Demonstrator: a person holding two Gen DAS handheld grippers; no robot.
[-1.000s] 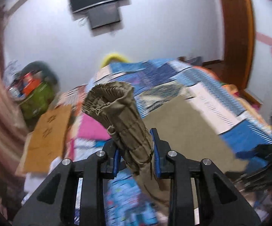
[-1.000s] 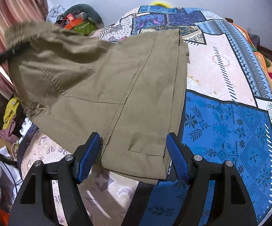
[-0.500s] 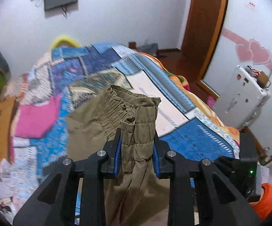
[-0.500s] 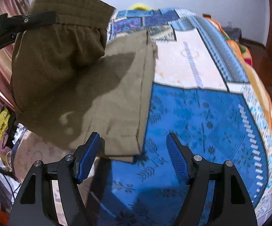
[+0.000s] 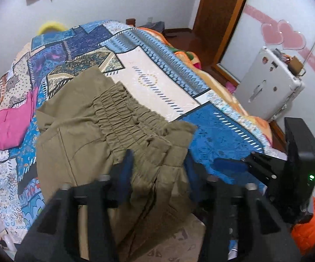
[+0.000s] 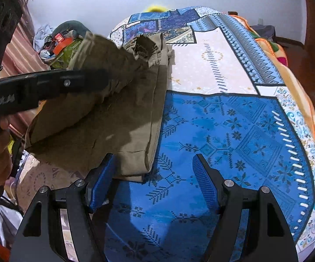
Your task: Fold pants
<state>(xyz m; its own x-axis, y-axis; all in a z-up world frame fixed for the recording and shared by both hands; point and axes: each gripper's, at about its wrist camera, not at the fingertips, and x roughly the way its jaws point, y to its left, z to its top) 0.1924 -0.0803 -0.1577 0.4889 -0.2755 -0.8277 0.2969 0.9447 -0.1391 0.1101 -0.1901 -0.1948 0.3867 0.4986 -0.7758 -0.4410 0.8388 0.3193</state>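
**Waistband fold may collapse on release**

Khaki pants (image 5: 74,135) on bed (image 6: 223,135), waistband end folded over. Left gripper (image 5: 157,170) jaws blurred, apparently spread around waistband; early drop risks bunching. Right gripper (image 6: 155,181) jaws spread, empty, near hem. Only right view shows folded layers and hem.

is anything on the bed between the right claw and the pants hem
Nothing visible. The right claw is open just above the bedspread, with the hem of the pants right at its left finger. The left claw is at the waistband.
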